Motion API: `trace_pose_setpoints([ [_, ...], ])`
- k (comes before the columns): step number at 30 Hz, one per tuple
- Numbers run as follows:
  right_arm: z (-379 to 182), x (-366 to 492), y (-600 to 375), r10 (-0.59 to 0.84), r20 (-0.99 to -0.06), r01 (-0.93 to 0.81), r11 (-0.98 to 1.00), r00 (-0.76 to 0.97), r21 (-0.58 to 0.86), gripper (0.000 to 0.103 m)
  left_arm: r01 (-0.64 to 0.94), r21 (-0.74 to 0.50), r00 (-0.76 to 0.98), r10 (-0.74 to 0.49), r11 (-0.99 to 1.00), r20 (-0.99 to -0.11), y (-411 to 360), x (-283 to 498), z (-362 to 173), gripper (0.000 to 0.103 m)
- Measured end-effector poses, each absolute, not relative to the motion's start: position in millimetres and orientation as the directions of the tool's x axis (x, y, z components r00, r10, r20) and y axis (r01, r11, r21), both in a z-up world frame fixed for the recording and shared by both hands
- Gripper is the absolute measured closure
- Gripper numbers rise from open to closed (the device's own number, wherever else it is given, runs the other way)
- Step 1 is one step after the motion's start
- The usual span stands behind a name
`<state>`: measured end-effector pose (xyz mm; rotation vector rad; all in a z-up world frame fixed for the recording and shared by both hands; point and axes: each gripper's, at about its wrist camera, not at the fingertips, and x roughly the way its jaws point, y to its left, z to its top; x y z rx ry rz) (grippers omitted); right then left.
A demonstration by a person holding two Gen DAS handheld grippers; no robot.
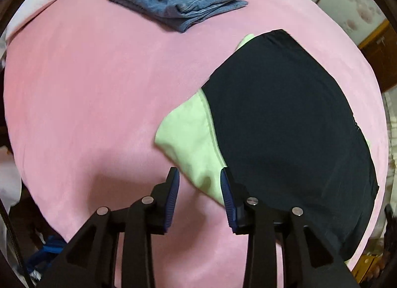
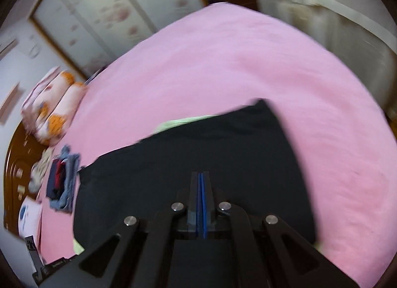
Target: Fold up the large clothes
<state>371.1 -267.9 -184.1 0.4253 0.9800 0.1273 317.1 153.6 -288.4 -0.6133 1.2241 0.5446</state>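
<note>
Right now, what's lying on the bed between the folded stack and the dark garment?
Nothing: in the left wrist view only bare pink sheet separates the folded stack from the dark garment.

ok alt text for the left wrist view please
An open left tool hangs over the pale green edge of a black garment spread on a pink bed. At the far end sits a stack of folded clothes.

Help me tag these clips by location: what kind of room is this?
Most likely a bedroom. Clothes lie on a wide bed with a pink sheet, patterned pillows sit near a carved wooden headboard, and sliding wardrobe doors with a floral print stand behind it.
</note>
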Motion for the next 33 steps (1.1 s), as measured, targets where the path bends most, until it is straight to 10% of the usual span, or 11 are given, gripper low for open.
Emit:
trace_pose_setpoints([
  [13,-249.7,380.0,-154.3,0.469,-0.837,0.084,0.857,0.281,0.509,0.102,-0.785,-0.19,0.19,-0.063,0.589,-0.98,173.4,280.9,-311.5,0.031],
  [33,-289.6,363.9,-134.5,0.417,-0.878,0.106,0.887,0.236,0.45,0.103,-0.76,-0.235,0.203,-0.122,0.606,-0.971,183.6,320.4,-344.9,0.03],
])
